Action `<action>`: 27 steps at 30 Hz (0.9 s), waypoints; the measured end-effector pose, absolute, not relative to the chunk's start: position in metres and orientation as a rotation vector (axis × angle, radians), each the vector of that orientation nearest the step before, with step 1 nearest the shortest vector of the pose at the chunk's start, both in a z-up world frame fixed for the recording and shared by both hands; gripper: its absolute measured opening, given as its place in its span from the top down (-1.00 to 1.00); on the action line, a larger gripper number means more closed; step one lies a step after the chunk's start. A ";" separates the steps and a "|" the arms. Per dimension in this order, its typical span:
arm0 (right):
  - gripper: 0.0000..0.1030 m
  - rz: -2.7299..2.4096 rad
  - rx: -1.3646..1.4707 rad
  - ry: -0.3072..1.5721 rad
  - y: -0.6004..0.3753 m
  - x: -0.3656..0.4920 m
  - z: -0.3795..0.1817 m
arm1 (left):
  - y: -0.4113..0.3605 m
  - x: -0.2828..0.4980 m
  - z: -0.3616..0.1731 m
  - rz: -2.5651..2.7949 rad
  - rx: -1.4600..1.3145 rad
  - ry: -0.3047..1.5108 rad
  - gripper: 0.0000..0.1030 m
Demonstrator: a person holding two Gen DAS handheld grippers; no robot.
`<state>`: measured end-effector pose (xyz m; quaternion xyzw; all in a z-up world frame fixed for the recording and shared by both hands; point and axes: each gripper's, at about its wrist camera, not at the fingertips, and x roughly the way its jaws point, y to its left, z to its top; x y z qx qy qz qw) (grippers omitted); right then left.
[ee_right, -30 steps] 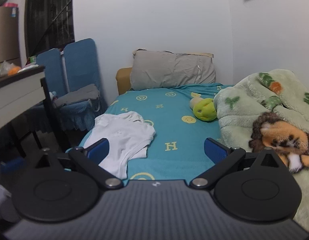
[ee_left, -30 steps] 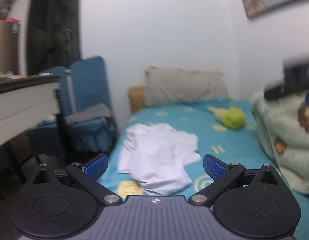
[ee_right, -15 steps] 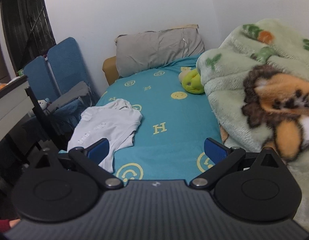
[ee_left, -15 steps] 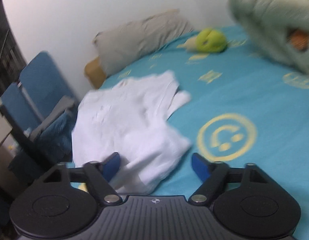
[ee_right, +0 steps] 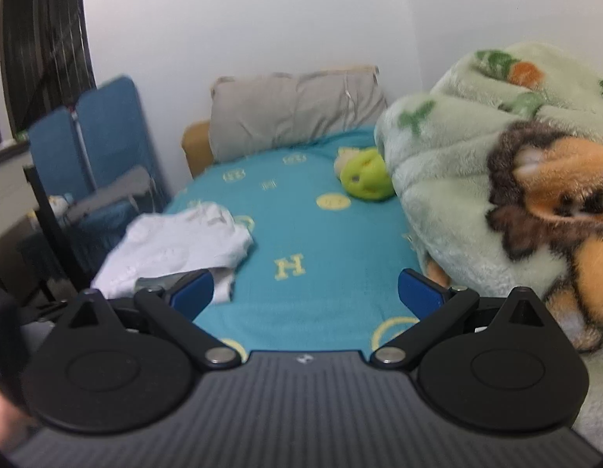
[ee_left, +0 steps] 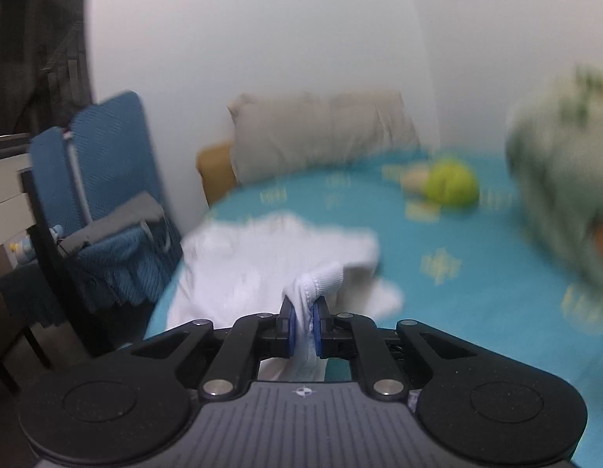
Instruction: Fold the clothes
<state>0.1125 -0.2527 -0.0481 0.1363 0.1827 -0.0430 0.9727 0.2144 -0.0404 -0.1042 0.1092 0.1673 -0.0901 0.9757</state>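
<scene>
Through the left wrist camera: pinching a hemmed edge of the white garment point(ee_left: 278, 273) between the blue pads of the left gripper point(ee_left: 301, 325), jaws having just been closing and now nearly together with cloth bunching up out of the gap; the rest of the garment lying crumpled near the left edge of the teal bed sheet point(ee_left: 477, 296), close to the blue folding chair point(ee_left: 106, 163) beside the bed; blurring across the grey pillow point(ee_left: 321, 132), the green plush toy point(ee_left: 451, 187) and the pale green blanket point(ee_left: 563, 202). Through the right wrist camera: holding the right gripper point(ee_right: 305, 292) wide open above bare sheet, gripping nothing, its left pad sitting just in front of the garment's point(ee_right: 176, 245) near corner without clearly touching it; the lion-print blanket point(ee_right: 496, 179) heaped close on the right. Judging the risks: gripping only a thin rim of hem, so likely slipping free if pulled sharply; lifting from a single point, so probably dragging the cloth into a tighter bunch rather than spreading it; working so near the bed's edge, so possibly sliding the garment off toward the chair; sweeping the right gripper outward, so perhaps snagging the blanket pile instead of a second corner.
</scene>
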 end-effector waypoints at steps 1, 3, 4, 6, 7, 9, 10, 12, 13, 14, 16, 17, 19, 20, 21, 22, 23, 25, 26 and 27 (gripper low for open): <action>-0.99 -0.082 0.285 0.342 -0.252 0.109 -0.047 | -0.039 0.202 -0.093 -0.185 0.181 0.310 0.81; -0.99 -0.089 0.292 0.299 -0.247 0.101 -0.044 | -0.037 0.177 -0.072 -0.202 0.171 0.263 0.81; -0.99 -0.091 0.292 0.289 -0.244 0.097 -0.042 | -0.034 0.164 -0.061 -0.217 0.169 0.242 0.81; -0.99 -0.081 0.294 0.273 -0.240 0.087 -0.036 | -0.025 0.144 -0.042 -0.244 0.153 0.222 0.81; -0.99 -0.074 0.297 0.268 -0.238 0.082 -0.033 | -0.021 0.133 -0.032 -0.257 0.145 0.212 0.82; -0.99 -0.056 0.307 0.268 -0.232 0.070 -0.025 | -0.008 0.108 -0.012 -0.283 0.109 0.186 0.82; -0.99 -0.045 0.305 0.265 -0.229 0.063 -0.021 | -0.001 0.094 -0.001 -0.298 0.088 0.171 0.83; -0.99 -0.020 0.280 0.251 -0.219 0.049 -0.013 | 0.012 0.063 0.020 -0.328 0.055 0.123 0.83; -0.99 -0.003 0.264 0.249 -0.213 0.042 -0.010 | 0.018 0.049 0.030 -0.342 0.039 0.097 0.83; -0.99 0.018 0.251 0.249 -0.207 0.037 -0.008 | 0.025 0.036 0.039 -0.356 0.016 0.078 0.83; -0.99 0.077 0.241 0.264 -0.194 0.028 -0.005 | 0.036 0.016 0.053 -0.380 -0.019 0.054 0.83; -0.99 0.120 0.240 0.280 -0.188 0.027 -0.006 | 0.040 0.009 0.055 -0.382 -0.026 0.054 0.83; -0.99 0.216 0.236 0.323 -0.171 0.029 -0.008 | 0.046 0.003 0.052 -0.383 -0.039 0.073 0.82; -0.99 0.252 0.233 0.344 -0.163 0.032 -0.011 | 0.048 0.002 0.050 -0.377 -0.049 0.086 0.82; -0.99 0.281 0.230 0.366 -0.154 0.035 -0.014 | 0.050 0.002 0.046 -0.369 -0.057 0.095 0.82; -0.99 0.304 0.232 0.386 -0.146 0.038 -0.017 | 0.052 0.003 0.044 -0.361 -0.063 0.099 0.82; -0.99 0.319 0.240 0.403 -0.138 0.042 -0.020 | 0.055 0.007 0.043 -0.356 -0.072 0.106 0.82; -0.99 0.332 0.258 0.435 -0.124 0.051 -0.027 | 0.056 0.015 0.038 -0.350 -0.078 0.128 0.81; -0.99 0.307 0.271 0.446 -0.122 0.058 -0.032 | 0.056 0.019 0.035 -0.347 -0.081 0.139 0.80; -0.99 0.282 0.284 0.458 -0.119 0.065 -0.036 | 0.058 0.022 0.031 -0.341 -0.080 0.150 0.80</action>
